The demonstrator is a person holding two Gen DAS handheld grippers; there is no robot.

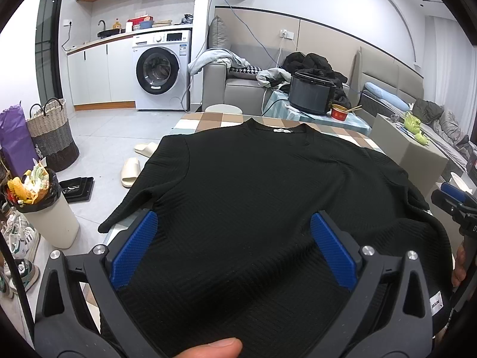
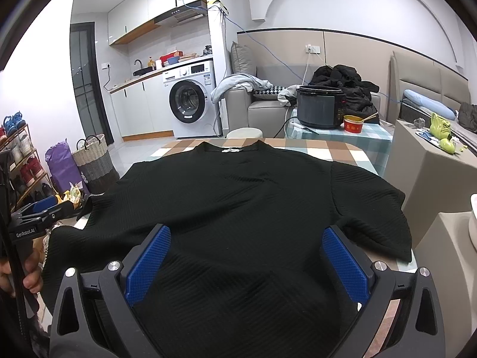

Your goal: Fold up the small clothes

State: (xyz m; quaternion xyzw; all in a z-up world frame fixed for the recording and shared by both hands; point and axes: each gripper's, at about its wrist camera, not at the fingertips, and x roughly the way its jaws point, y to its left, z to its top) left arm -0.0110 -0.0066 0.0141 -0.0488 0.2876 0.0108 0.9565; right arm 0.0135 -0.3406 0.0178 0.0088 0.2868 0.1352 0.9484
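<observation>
A black ribbed short-sleeved top lies spread flat on the checked table, collar at the far side, hem towards me. It also shows in the right wrist view. My left gripper is open, its blue pads wide apart over the lower left part of the top. My right gripper is open, its blue pads wide apart over the lower right part. Each gripper shows at the edge of the other's view, the right one and the left one.
A dark rice cooker and a red bowl stand on a side table behind. A full bin, slippers and a woven basket are on the floor at left. A grey box is at right.
</observation>
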